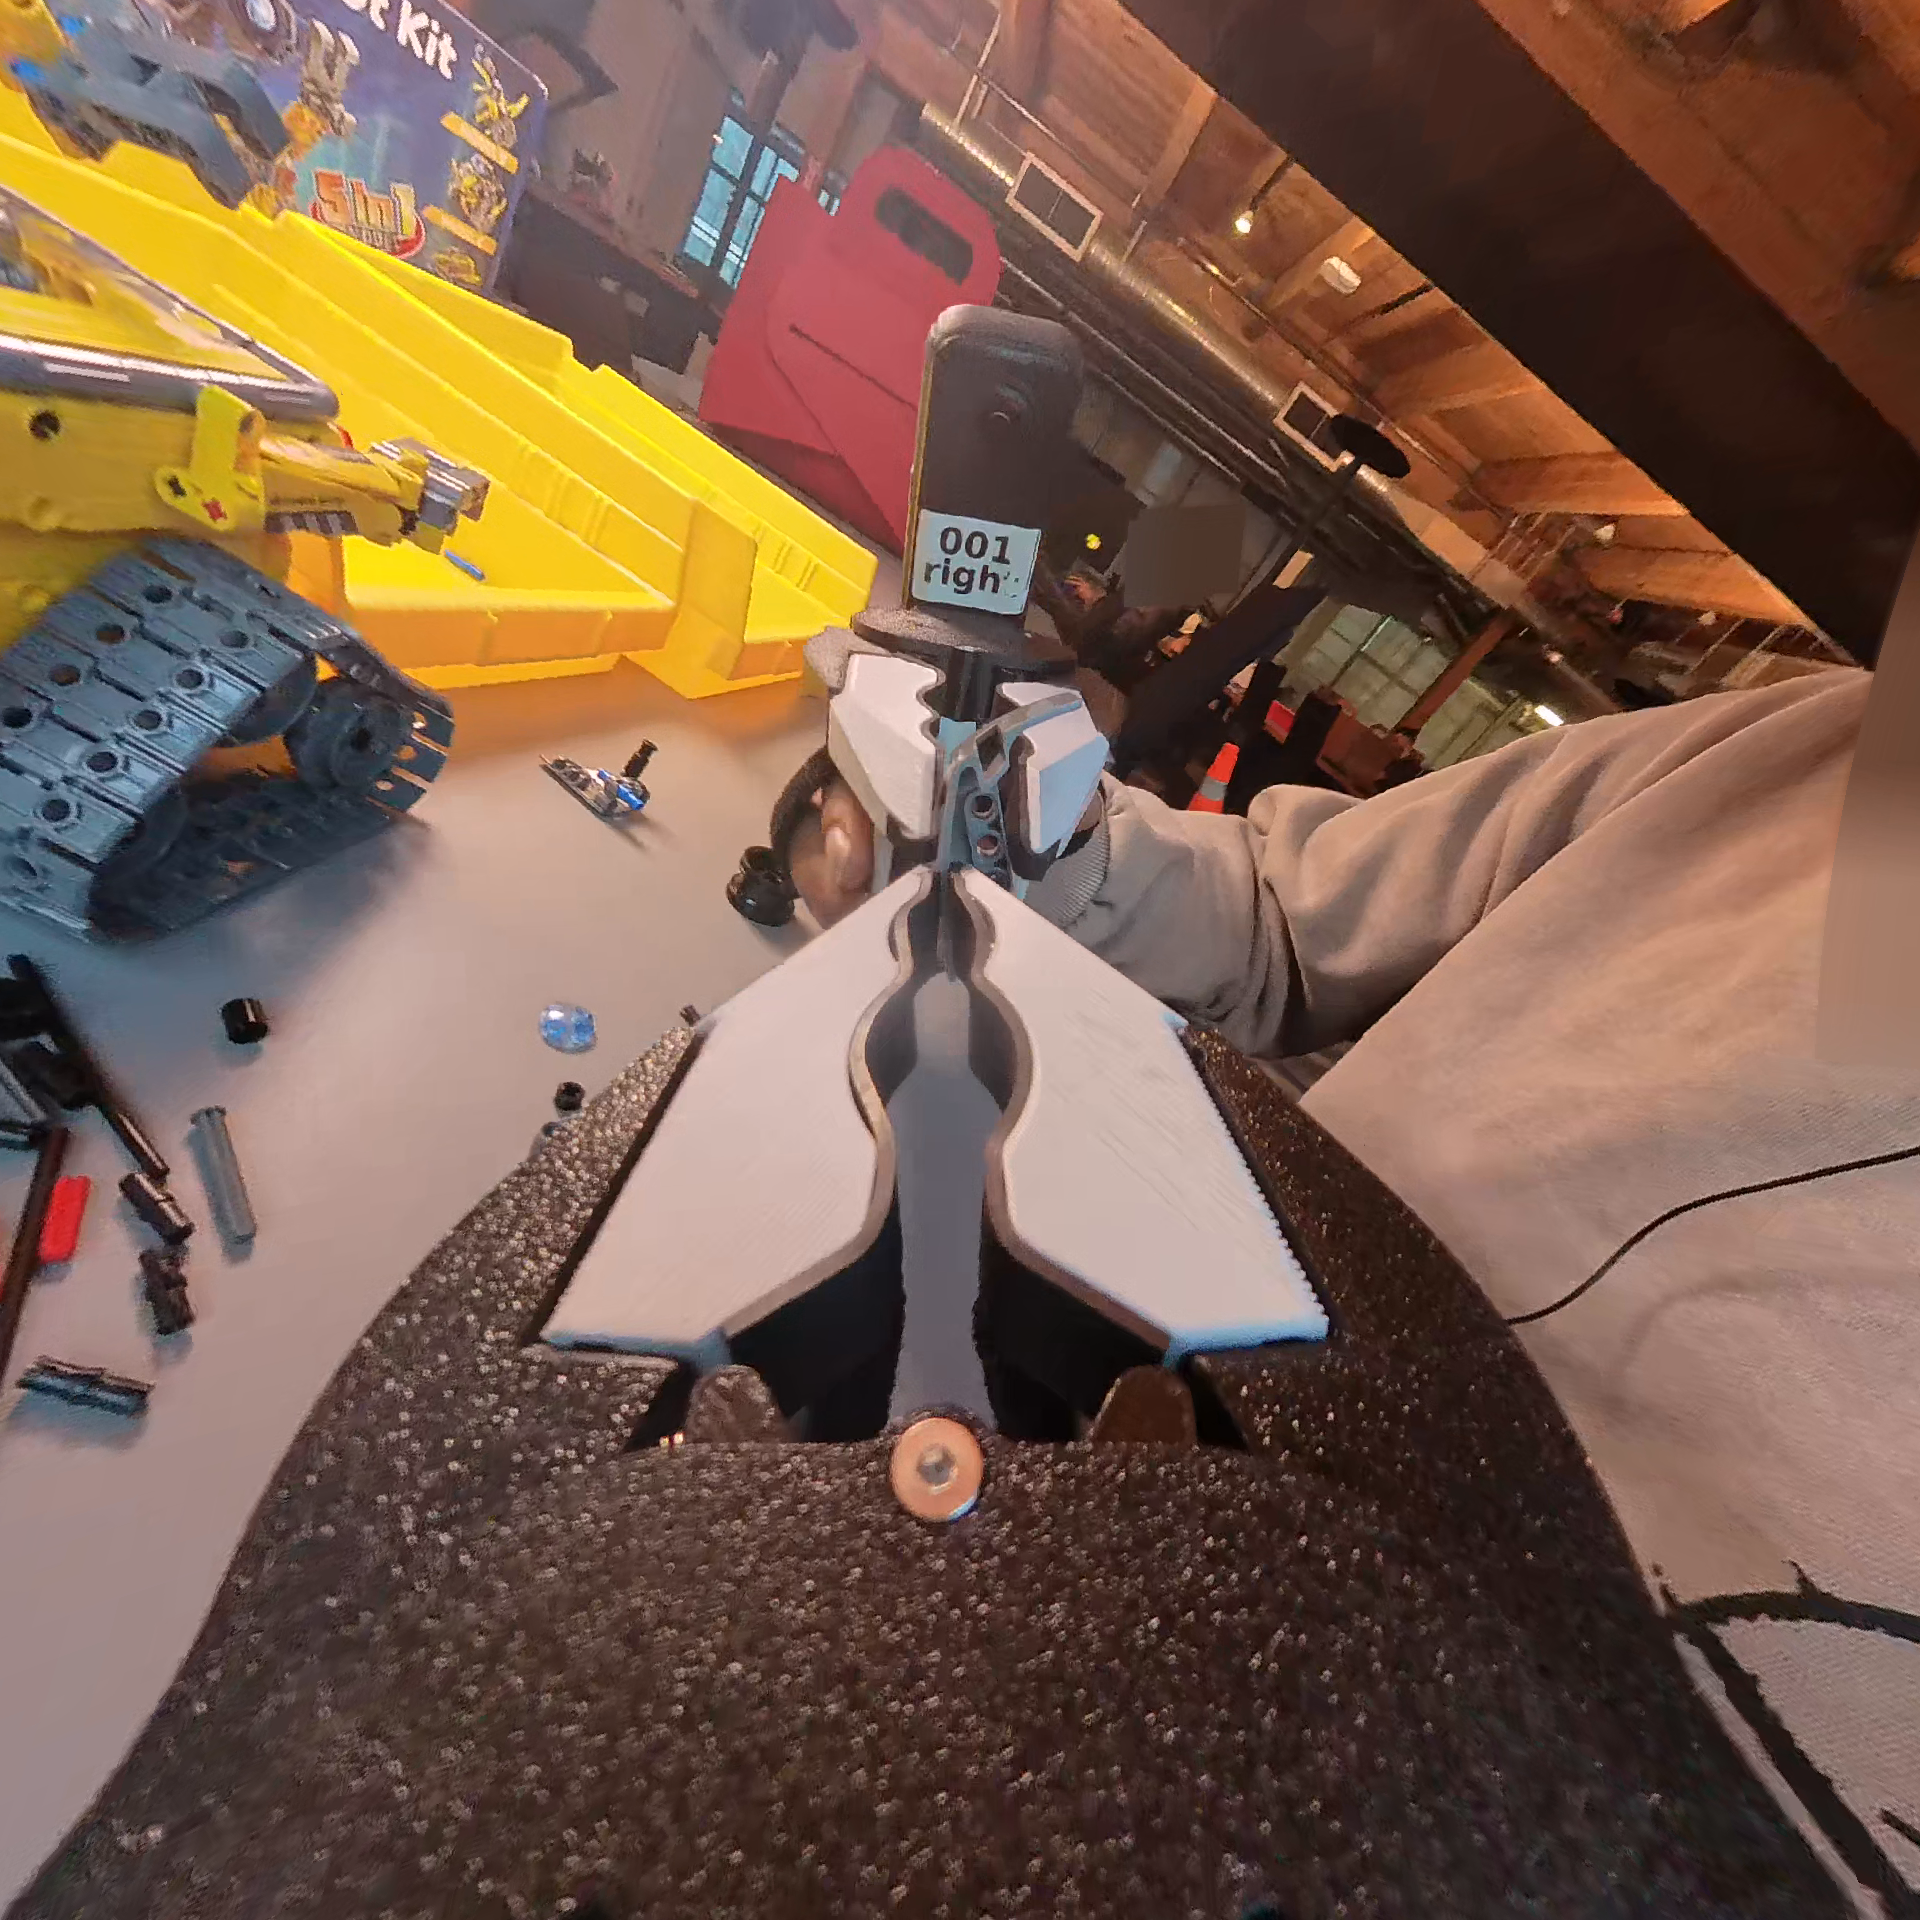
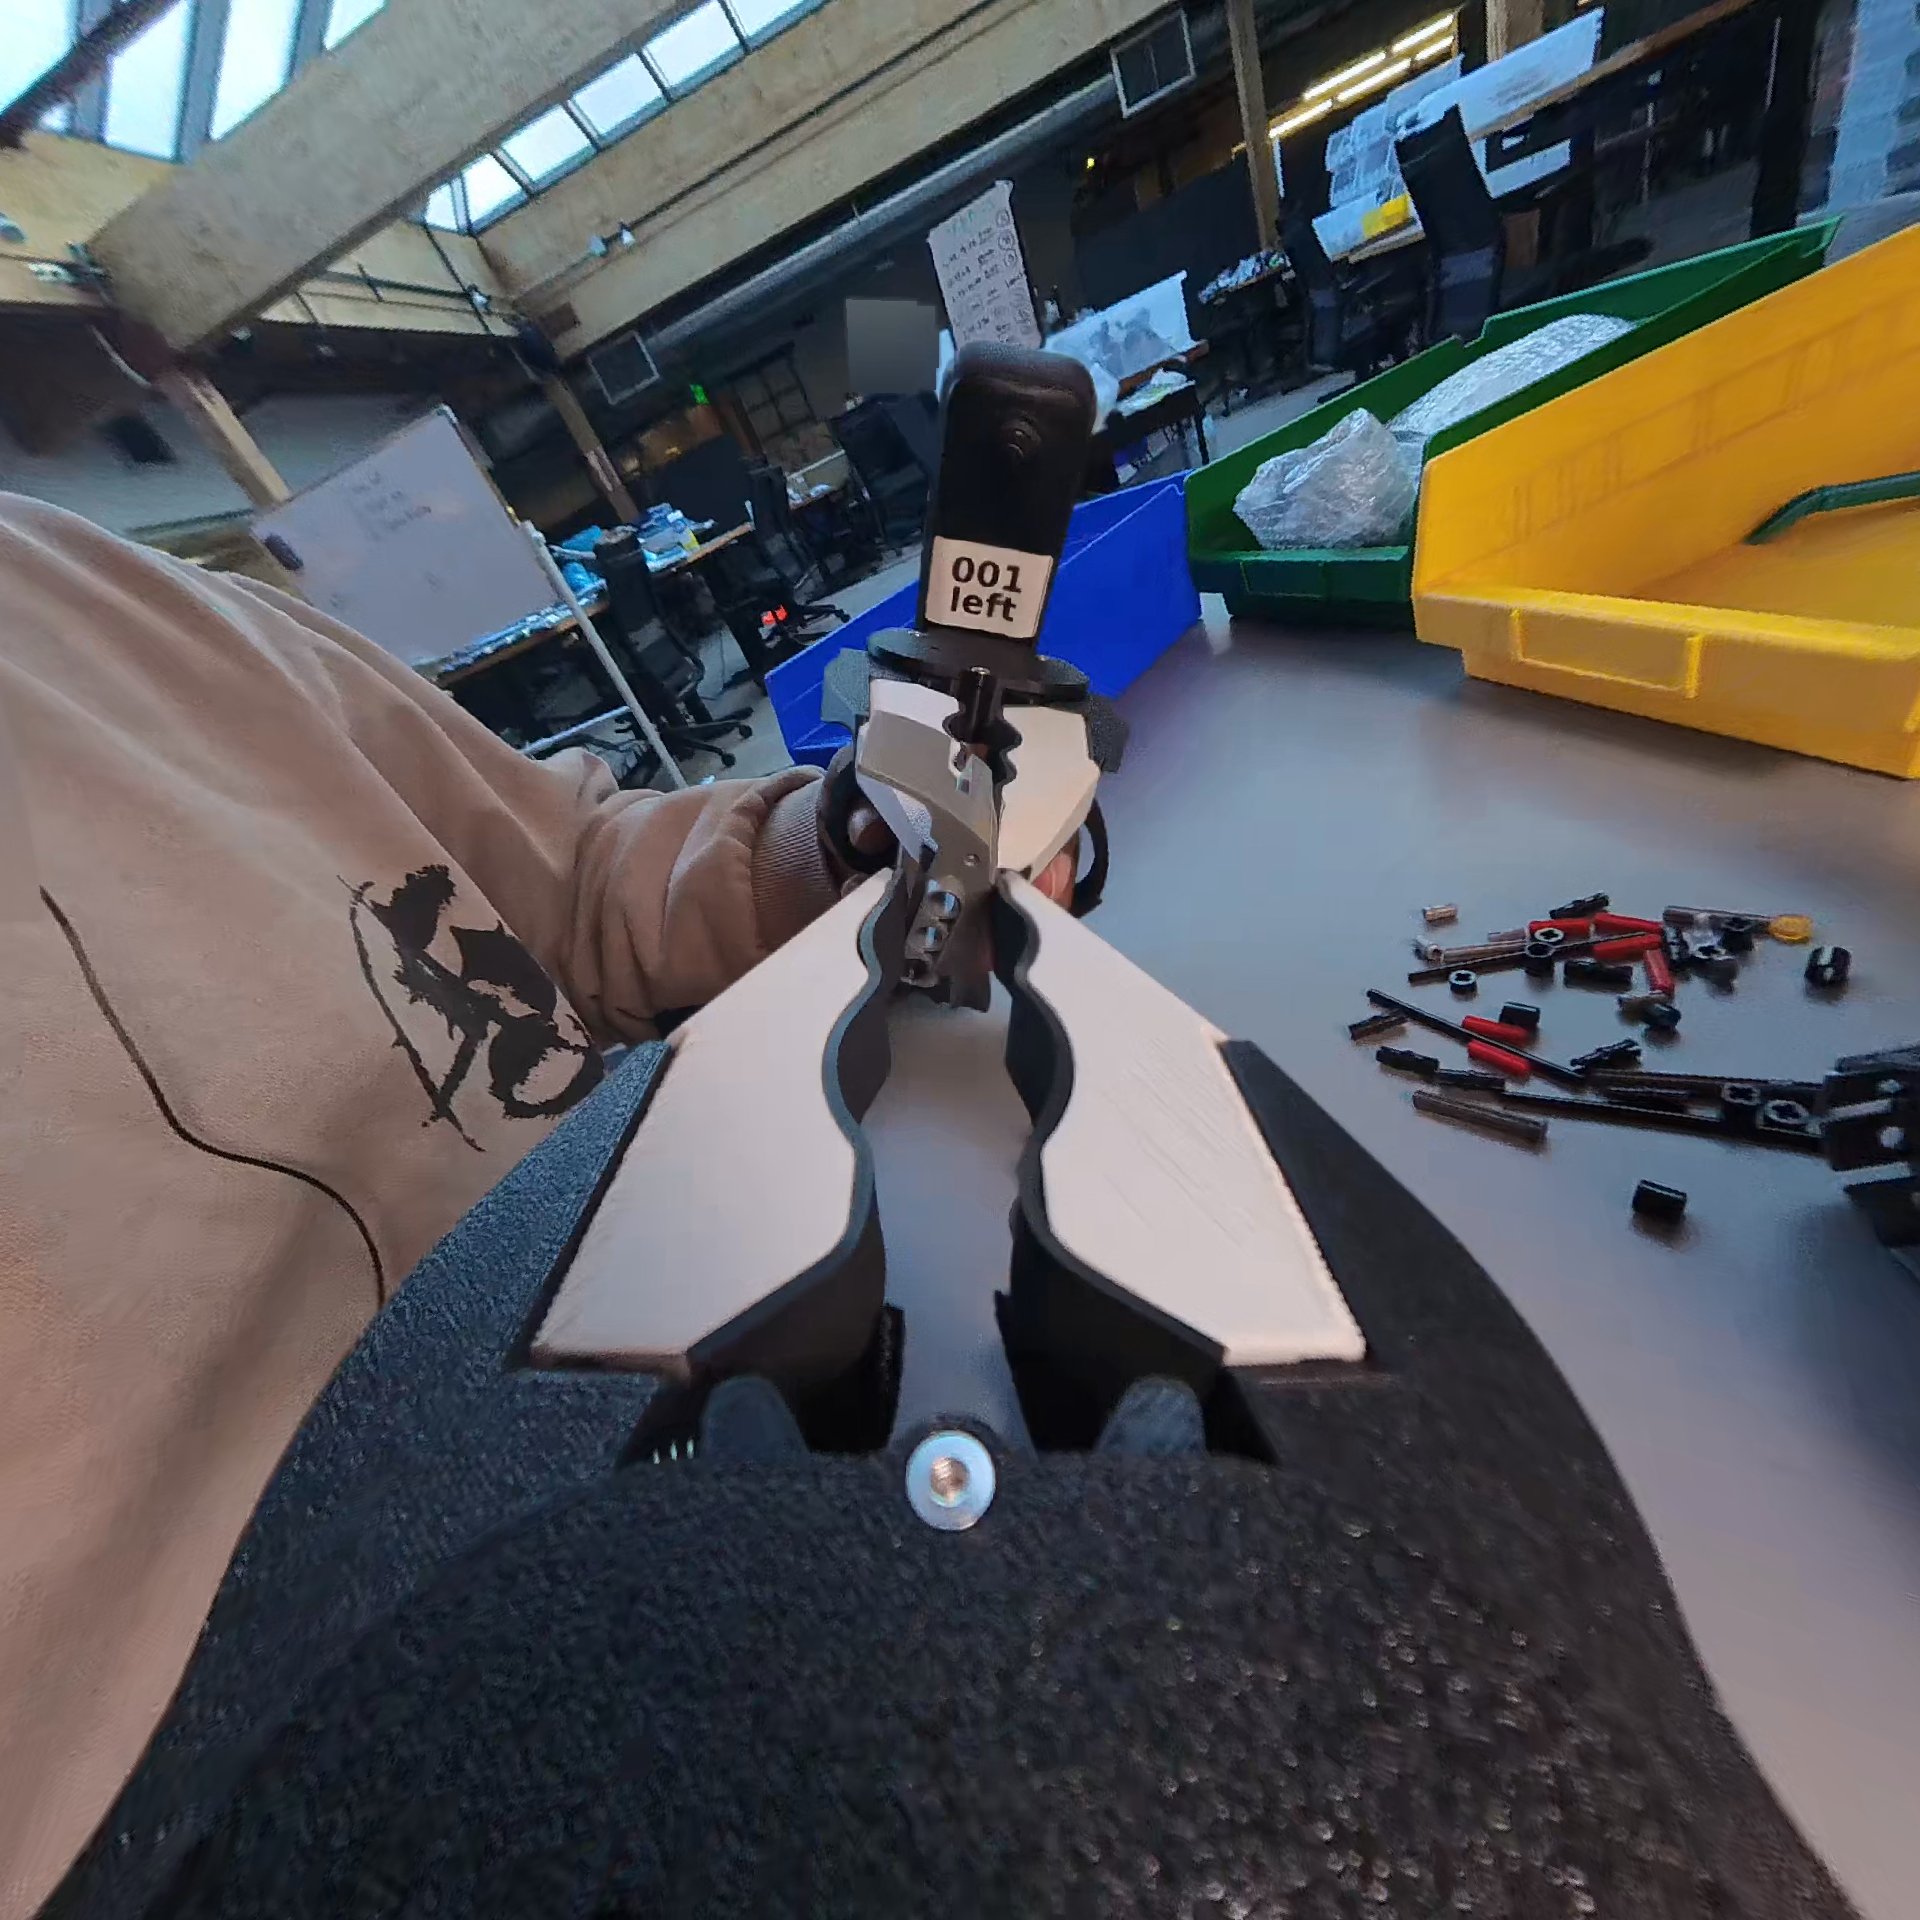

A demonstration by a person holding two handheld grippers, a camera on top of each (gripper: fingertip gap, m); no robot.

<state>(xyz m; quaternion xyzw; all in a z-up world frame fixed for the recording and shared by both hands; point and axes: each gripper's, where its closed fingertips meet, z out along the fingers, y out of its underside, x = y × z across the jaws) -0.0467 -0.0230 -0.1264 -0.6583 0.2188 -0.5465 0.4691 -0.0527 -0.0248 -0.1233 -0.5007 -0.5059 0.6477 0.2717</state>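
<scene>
My two grippers face each other above the grey table (image 1: 416, 1039), tip to tip. Between them is a small grey angled toy beam with round holes (image 1: 979, 805), also in the right wrist view (image 2: 948, 904). My left gripper (image 1: 943, 891) is shut on the beam's near, thin end. My right gripper (image 2: 943, 902) is shut on the holed end and shows farther off in the left wrist view (image 1: 977, 831). The left gripper shows farther off in the right wrist view (image 2: 982, 821). A person's hands and beige sleeves (image 1: 1351, 883) hold both.
A yellow tracked toy vehicle (image 1: 156, 582) stands left, before a yellow bin (image 1: 582, 499), a red box (image 1: 831, 343) and a toy kit box (image 1: 395, 135). Loose black, red and grey pins lie on the table (image 2: 1558, 987). Yellow (image 2: 1662, 582), green (image 2: 1507, 416) and blue (image 2: 1122, 582) bins stand behind. Both grippers' tips are close together, under 4 cm apart. From either gripper's tips it is about 20 cm to the yellow tracked toy vehicle (image 1: 156, 582).
</scene>
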